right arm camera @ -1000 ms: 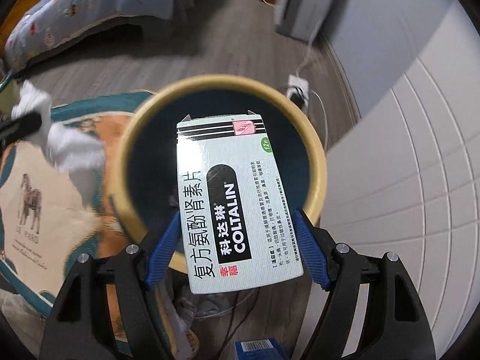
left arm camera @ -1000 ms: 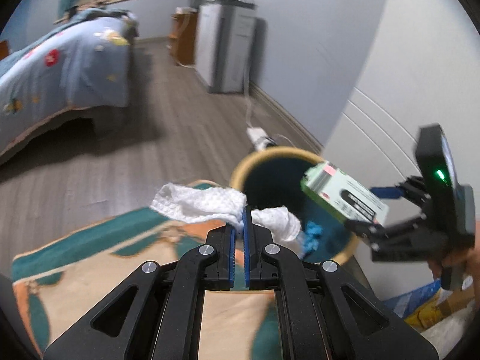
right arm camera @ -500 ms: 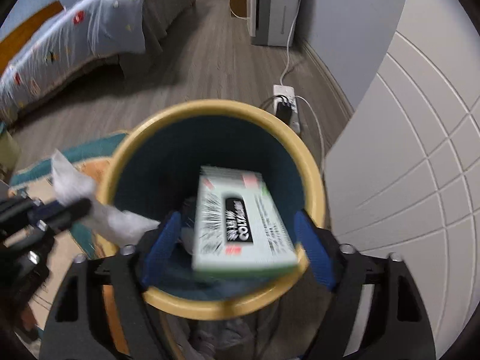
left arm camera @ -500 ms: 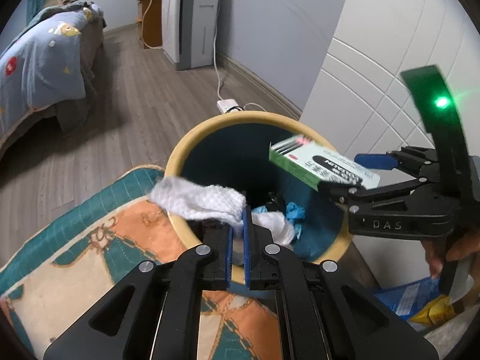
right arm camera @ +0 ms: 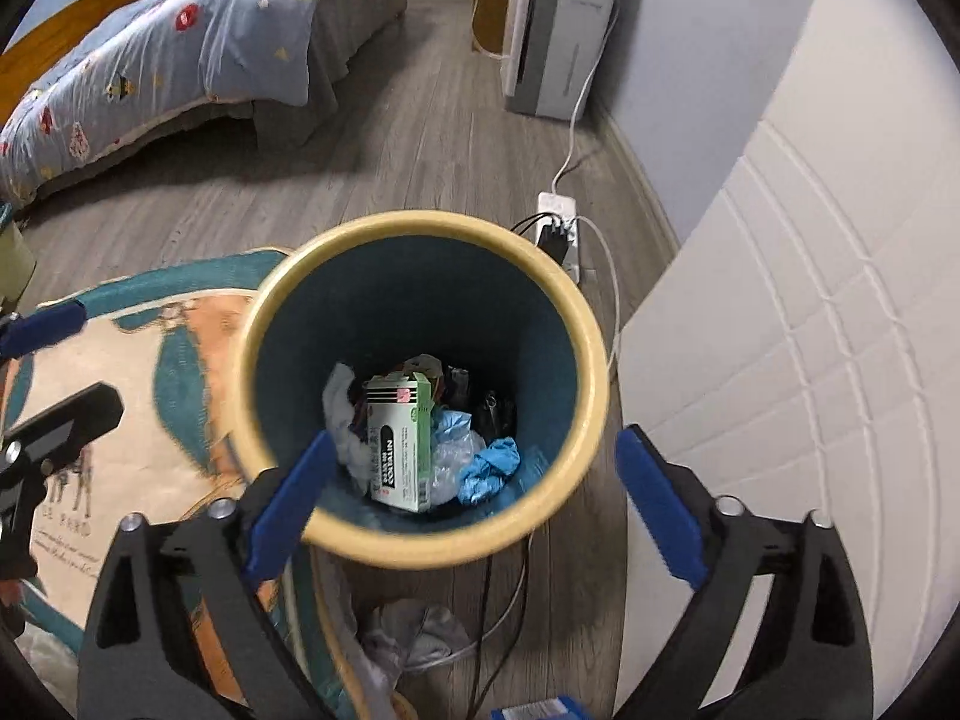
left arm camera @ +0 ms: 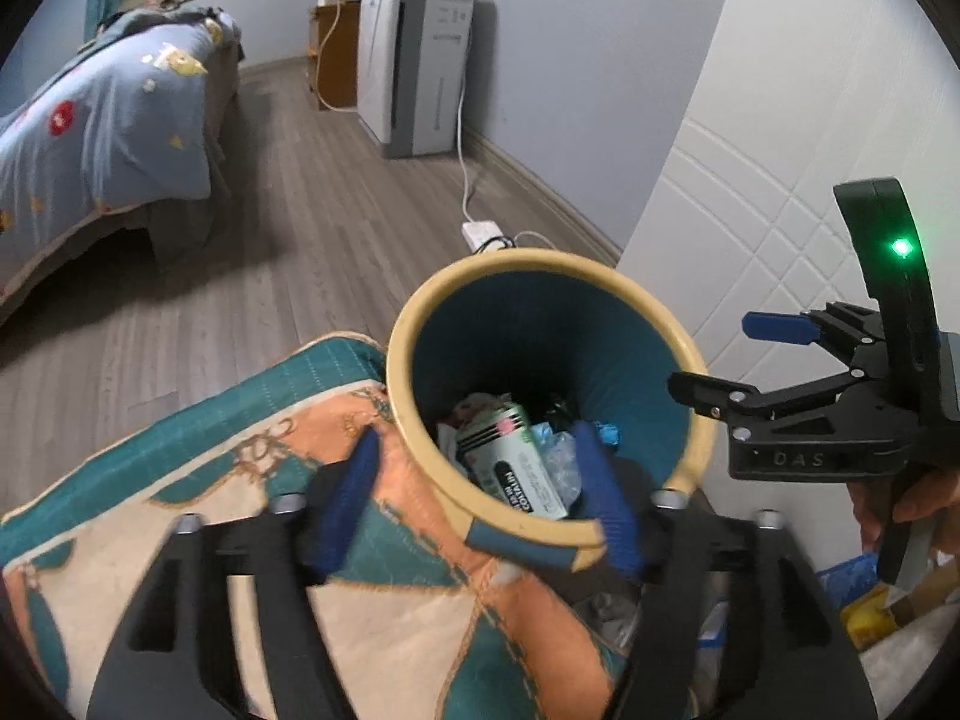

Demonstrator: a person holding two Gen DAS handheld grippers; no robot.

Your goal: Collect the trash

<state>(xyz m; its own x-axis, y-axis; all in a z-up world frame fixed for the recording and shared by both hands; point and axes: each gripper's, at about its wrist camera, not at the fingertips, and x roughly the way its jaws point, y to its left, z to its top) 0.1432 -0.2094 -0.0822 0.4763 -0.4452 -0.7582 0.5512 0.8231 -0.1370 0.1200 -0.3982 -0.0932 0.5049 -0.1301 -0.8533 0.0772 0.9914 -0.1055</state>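
A round trash bin with a yellow rim (left arm camera: 543,258) (right arm camera: 420,222) and a teal inside stands on the floor. The green-white medicine box (left arm camera: 516,471) (right arm camera: 401,444) lies inside it, beside the white tissue (right arm camera: 345,414), blue gloves (right arm camera: 489,468) and other trash. My left gripper (left arm camera: 474,498) is open and empty over the bin's near rim. My right gripper (right arm camera: 474,492) is open and empty above the bin; it also shows in the left wrist view (left arm camera: 720,360) at the bin's right.
A patterned teal and orange rug (left arm camera: 240,480) (right arm camera: 138,396) lies left of the bin. A power strip with cables (right arm camera: 561,228) is behind it. A white panelled wall (right arm camera: 780,300) is at right. A bed (left arm camera: 102,108) and a white appliance (left arm camera: 414,60) stand farther back.
My right gripper opened and the medicine box fell into the bin. My left gripper opened and the white tissue dropped in too. Both grippers are over the bin.
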